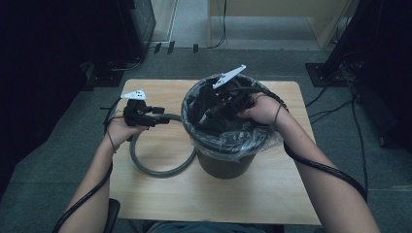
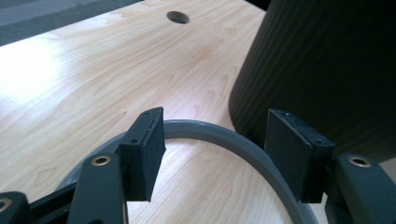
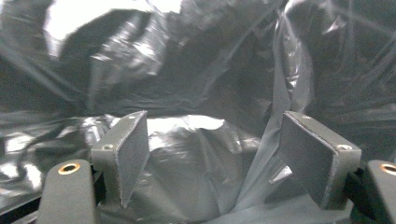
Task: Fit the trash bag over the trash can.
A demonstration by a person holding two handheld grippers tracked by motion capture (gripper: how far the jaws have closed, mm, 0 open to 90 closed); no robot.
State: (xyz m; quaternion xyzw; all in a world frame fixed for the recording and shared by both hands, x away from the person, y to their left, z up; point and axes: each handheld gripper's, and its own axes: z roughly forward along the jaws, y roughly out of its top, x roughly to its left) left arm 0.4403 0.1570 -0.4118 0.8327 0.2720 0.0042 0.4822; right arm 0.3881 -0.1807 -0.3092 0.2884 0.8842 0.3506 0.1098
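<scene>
The left gripper [image 1: 163, 114] hovers with jaws spread over the grey ring [image 1: 155, 170] lying flat beside the bin [image 1: 226, 162] — the right gripper [image 1: 214, 108], jaws spread too, reaches down inside the bag liner [image 1: 243, 141], pinching nothing.

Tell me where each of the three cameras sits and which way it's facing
High view: above the person's side, looking down on the table, bin and both forearms.
Left gripper view: rides the left gripper, facing the grey ring beside the bin; its open jaws show.
Right gripper view: rides the right gripper, facing into the plastic liner; its open jaws show.
Shared: high and left gripper views both show the ring, bin and table.
</scene>
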